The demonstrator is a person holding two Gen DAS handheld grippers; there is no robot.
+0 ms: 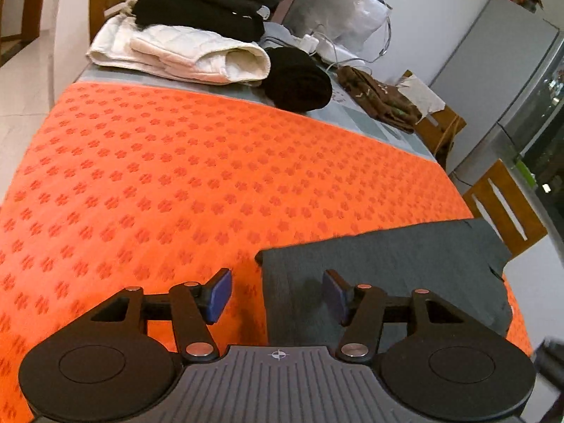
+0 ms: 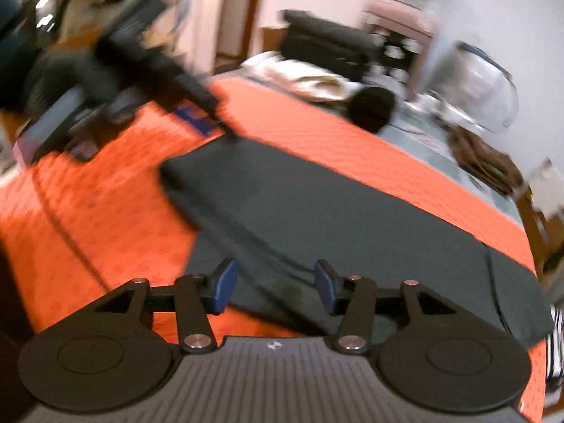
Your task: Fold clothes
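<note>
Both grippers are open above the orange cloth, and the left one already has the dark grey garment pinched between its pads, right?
Not quite. The left gripper is open above the orange cloth, but its blue pads stand apart with nothing pinched; the dark grey garment lies flat beneath, as the left wrist view shows. The right gripper is open too.

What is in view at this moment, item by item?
dark grey garment: one, flat, near edge of orange cloth
orange cloth: one, patterned, covering the table
stack of folded clothes: dark grey and black, far end
white folded garment: one, under that stack
black rolled garment: one, beside the white one
brown garment: one, far right
plastic bag: one, clear, far end
wooden chairs: two, right side
left gripper: open, above garment edge
right gripper: open, above garment
</note>
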